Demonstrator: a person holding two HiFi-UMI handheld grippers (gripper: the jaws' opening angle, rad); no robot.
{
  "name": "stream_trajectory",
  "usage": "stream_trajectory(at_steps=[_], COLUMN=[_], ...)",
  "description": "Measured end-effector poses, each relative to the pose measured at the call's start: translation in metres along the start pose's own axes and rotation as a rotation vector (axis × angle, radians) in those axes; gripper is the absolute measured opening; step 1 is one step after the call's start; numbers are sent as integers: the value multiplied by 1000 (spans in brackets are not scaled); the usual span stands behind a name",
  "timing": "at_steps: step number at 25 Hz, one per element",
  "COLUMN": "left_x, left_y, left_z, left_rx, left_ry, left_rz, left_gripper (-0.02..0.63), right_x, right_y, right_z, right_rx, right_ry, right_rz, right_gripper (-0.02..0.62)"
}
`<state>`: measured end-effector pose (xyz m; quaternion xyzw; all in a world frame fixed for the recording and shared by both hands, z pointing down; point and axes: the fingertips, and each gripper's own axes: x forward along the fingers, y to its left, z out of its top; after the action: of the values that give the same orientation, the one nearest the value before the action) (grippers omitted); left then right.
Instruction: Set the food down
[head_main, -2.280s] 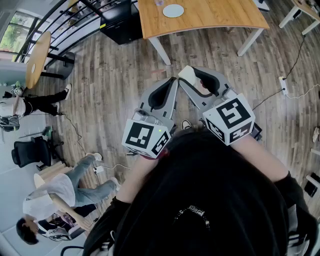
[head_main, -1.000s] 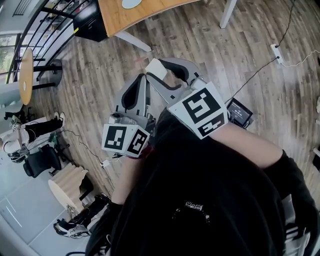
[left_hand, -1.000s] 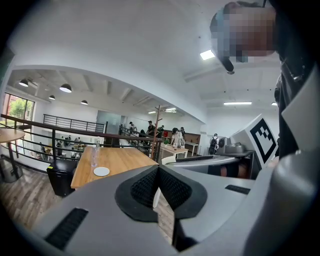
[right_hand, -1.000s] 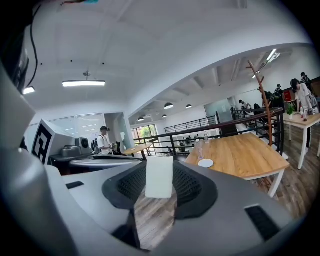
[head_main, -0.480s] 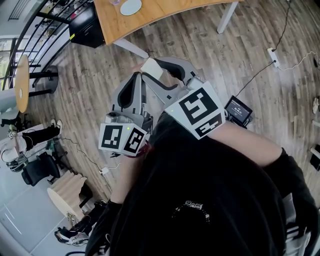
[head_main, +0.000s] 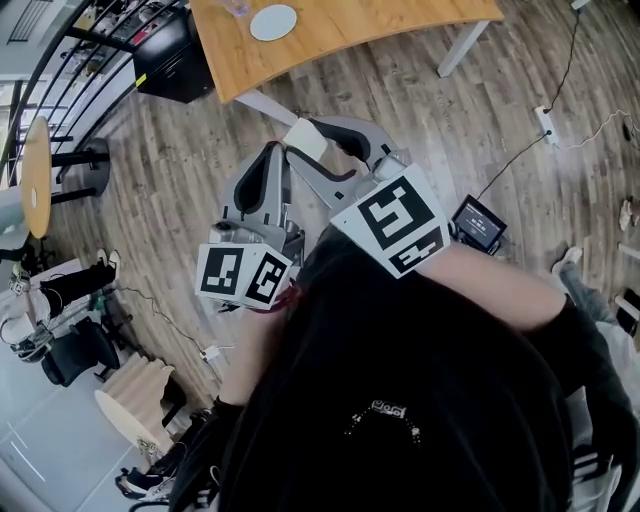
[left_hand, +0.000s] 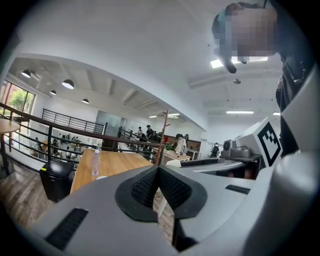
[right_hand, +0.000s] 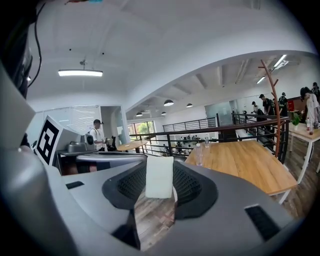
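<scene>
Right gripper view: the right gripper has its jaws clamped on the food, a pale slab standing upright with its long axis top-to-bottom in frame. The left gripper has its jaws together, empty. Nothing is set down yet: the counter and plate sit well apart, at the top of the head view.

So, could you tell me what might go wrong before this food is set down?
The pale rectangular food slab is held only at the right gripper's tips; it could slip onto the wood floor. The white power strip and its cable lie nearby, a trip hazard. The clear bottle beside the round white plate might get knocked.
</scene>
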<state>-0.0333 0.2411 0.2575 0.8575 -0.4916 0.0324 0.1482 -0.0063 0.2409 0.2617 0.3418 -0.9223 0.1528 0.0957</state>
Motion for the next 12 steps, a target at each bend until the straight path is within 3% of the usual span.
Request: stream_trajectory(at_steps=[12], left_x=[28], left_y=[72], left_z=[17], left_rx=[7], left_ry=[8], left_rz=[-70], left_gripper=[5], right_x=[73], right_y=[-12], right_z=[20], right_rx=[-10], right_ry=[14], right_rz=[-84], right_gripper=[170])
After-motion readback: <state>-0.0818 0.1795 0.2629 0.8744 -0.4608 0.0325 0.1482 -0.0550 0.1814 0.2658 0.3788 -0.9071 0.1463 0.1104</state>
